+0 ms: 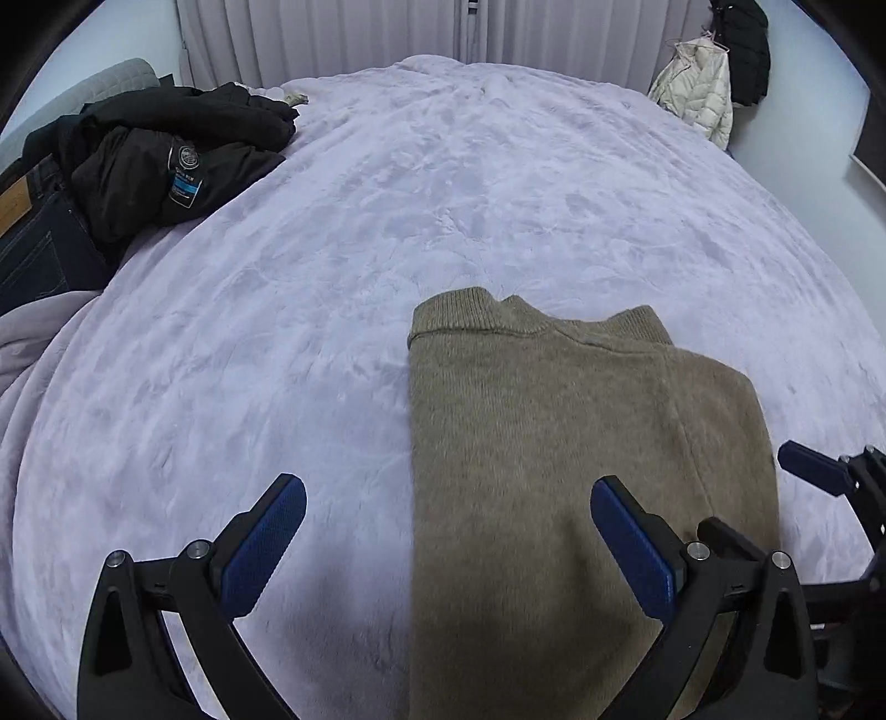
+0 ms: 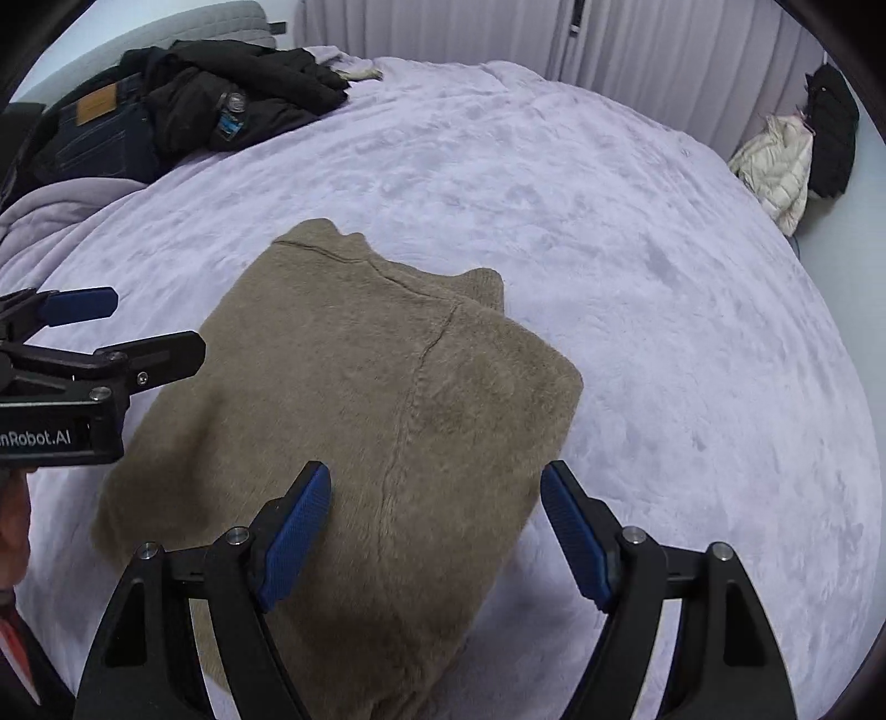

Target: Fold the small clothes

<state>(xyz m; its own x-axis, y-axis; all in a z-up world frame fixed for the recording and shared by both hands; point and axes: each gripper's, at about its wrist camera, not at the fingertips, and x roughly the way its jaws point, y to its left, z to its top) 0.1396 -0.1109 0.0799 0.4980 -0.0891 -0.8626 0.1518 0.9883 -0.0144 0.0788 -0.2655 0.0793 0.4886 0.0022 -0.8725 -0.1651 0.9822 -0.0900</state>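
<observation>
A tan knitted sweater (image 1: 554,432) (image 2: 354,387) lies folded into a long strip on the lilac bedspread (image 1: 332,249), collar at the far end. My left gripper (image 1: 448,498) hovers open over the sweater's left edge, one blue pad above the bedspread and the other above the knit. My right gripper (image 2: 434,487) is open above the sweater's near right part, nothing between its pads. The left gripper (image 2: 105,327) shows at the left edge of the right wrist view, and a blue finger of the right gripper (image 1: 814,468) pokes in at the right of the left wrist view.
A heap of black jackets and dark jeans (image 1: 138,160) (image 2: 183,105) lies at the bed's far left. A cream puffer jacket (image 1: 698,94) and a black coat (image 1: 745,50) hang at the far right. Pale curtains (image 1: 387,33) close the back.
</observation>
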